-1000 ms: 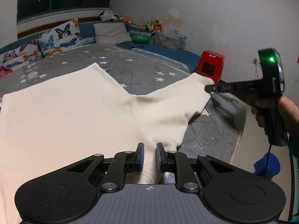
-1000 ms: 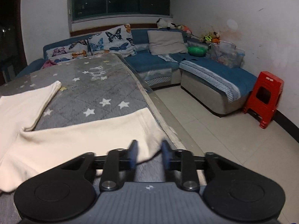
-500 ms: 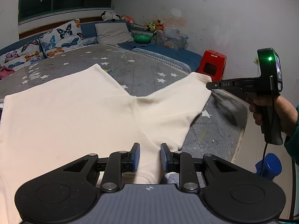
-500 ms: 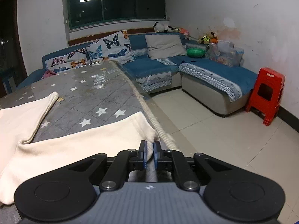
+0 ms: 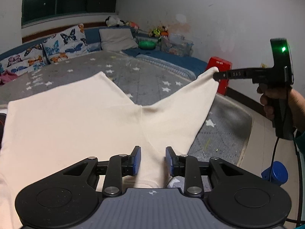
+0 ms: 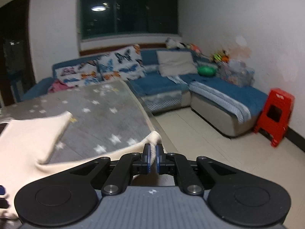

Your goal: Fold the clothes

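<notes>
Cream trousers [image 5: 76, 118] lie spread on a grey star-patterned mat [image 5: 144, 78], legs pointing away. My left gripper [image 5: 153, 159] is open, its blue pads either side of the cloth at the near edge of the right leg, not clamped. My right gripper [image 6: 152, 157] is shut on the cuff of the right trouser leg [image 6: 154, 136] and holds it lifted off the mat. In the left wrist view the right gripper [image 5: 219, 75] pinches that cuff at the far right, with the leg [image 5: 183, 110] stretched up towards it.
The mat's right edge [image 5: 247, 133] drops to a tiled floor [image 6: 219, 143]. A blue sofa [image 6: 219, 93] with butterfly cushions [image 6: 122, 63] runs along the back and right. A red stool [image 6: 274, 112] stands by the wall. A blue object [image 5: 276, 173] sits on the floor.
My right gripper closed on the trouser cuff and has lifted it up off the mat. My left gripper opened wider over the near cloth.
</notes>
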A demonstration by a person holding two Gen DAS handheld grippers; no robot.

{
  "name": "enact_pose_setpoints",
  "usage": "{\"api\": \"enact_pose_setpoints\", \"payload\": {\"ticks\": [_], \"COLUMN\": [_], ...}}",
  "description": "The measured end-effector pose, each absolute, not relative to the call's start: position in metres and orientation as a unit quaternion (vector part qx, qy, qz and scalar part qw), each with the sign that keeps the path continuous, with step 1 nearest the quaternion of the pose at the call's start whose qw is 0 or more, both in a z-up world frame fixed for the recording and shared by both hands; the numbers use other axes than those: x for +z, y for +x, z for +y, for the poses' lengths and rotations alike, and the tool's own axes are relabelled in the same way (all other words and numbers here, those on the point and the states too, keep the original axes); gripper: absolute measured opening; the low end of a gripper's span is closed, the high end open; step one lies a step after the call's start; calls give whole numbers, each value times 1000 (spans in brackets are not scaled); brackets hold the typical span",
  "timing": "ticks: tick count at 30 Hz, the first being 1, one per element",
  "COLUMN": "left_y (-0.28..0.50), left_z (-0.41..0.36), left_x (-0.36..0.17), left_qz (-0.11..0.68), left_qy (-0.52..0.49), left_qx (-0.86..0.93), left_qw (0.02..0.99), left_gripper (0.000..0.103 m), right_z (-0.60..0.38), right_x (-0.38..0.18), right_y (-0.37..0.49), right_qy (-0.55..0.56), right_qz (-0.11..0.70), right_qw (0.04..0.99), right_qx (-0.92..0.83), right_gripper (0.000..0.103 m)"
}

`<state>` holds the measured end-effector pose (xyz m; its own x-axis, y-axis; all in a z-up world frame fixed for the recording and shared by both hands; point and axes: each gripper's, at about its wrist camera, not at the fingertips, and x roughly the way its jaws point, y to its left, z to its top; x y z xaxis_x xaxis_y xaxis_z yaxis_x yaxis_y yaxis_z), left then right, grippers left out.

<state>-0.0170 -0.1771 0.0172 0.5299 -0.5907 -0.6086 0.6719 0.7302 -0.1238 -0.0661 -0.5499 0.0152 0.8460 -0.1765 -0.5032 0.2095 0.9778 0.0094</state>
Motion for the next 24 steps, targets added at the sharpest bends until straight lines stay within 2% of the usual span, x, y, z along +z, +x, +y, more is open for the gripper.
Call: {"api": "enact_pose_setpoints", "payload": {"ticks": [2, 13, 18, 24], "left_y": [-18, -20, -26, -33], "left_z": [-166, -76, -42, -16], "left_x": [19, 24, 24, 20], "left_qz": [320, 315, 305, 304], "left_qy": [52, -26, -54, -78], "left_qx": [-352, -260, -231, -208], "left_qw": [878, 912, 922, 927], "left_gripper": [39, 44, 46, 46], "right_z": [-539, -423, -352, -278], "right_x": [33, 105, 101, 64], "right_y": [-68, -58, -35, -25], "right_qy": [18, -80, -120, -153], "right_qz": [246, 190, 198, 237], "right_qw": [966, 976, 963, 936], "right_qx": [-82, 66, 140, 209], "right_gripper": [5, 5, 5, 5]}}
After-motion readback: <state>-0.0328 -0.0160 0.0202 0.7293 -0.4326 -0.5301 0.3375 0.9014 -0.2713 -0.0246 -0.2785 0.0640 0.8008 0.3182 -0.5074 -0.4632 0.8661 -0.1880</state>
